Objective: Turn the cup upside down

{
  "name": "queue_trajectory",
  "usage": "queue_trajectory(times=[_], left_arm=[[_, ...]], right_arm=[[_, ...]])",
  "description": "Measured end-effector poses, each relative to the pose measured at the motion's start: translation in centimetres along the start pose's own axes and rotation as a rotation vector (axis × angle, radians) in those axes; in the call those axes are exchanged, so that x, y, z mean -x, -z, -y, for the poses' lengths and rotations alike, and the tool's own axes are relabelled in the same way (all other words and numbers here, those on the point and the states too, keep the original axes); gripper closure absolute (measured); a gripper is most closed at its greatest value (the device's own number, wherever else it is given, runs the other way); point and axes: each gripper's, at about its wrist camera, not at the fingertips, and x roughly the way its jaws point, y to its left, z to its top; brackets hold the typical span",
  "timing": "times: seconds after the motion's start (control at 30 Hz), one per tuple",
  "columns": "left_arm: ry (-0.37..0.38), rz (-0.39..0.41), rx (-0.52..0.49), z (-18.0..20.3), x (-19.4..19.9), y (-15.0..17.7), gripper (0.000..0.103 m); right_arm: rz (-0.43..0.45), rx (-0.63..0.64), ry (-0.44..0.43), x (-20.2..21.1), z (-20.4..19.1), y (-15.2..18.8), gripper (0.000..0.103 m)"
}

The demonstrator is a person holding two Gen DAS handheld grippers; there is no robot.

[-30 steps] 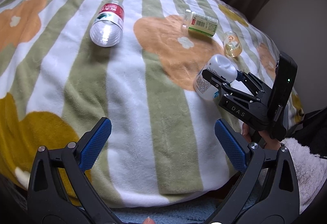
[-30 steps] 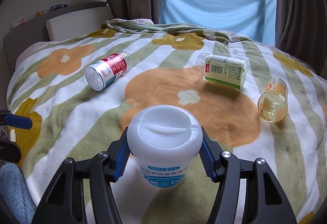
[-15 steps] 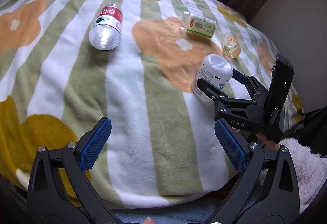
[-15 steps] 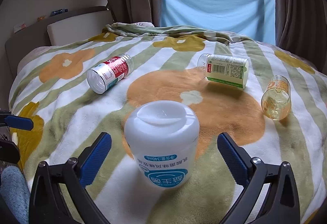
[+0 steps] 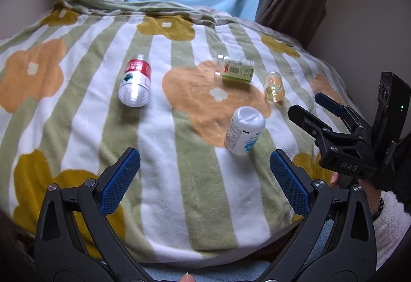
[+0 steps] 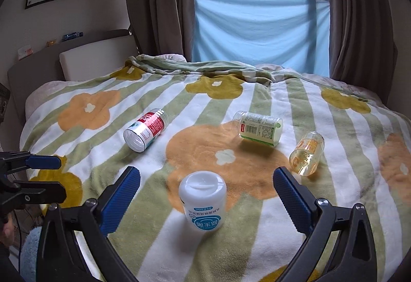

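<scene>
The white cup stands by itself on the flowered blanket, base up, its blue label reading upside down. My right gripper is open and drawn back, its blue pads either side of the cup without touching it. In the left wrist view the right gripper hovers to the right of the cup. My left gripper is open with nothing in it, low near the bed's front edge, and the left gripper shows at the far left of the right wrist view.
A red-label bottle, a green-label bottle and a small yellow jar lie on their sides further back. A headboard stands at the left, curtains and a wall behind and to the right.
The right gripper has let go of the white cup and drawn back; the cup now stands alone, base up. The left gripper's view has tilted up.
</scene>
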Motion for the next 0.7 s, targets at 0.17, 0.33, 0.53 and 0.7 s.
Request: queue_trajectory(times=[0.17,0.33,0.53,0.7], left_arm=[[-0.031,0.178,-0.050,2.8,4.9,-2.7,0.002],[-0.063,0.301,-0.088,5.0,8.2,-3.8,0.002],[-0.134,0.373,-0.130,6.6,10.2,-2.7,0.002],[-0.157,0.389,-0.152,7.3,10.8,-1.9,0.002]], right_arm=[[0.079,-0.008,0.113,7.9,-0.7,-3.4,0.000],[0.129,-0.127,0.219,13.3,0.3,-4.5,0.000],[0.160,-0.153,0.313,15.9,0.6,-3.7,0.000],[0.166,-0.153,0.324,16.4,0.3,-3.3,0.000]])
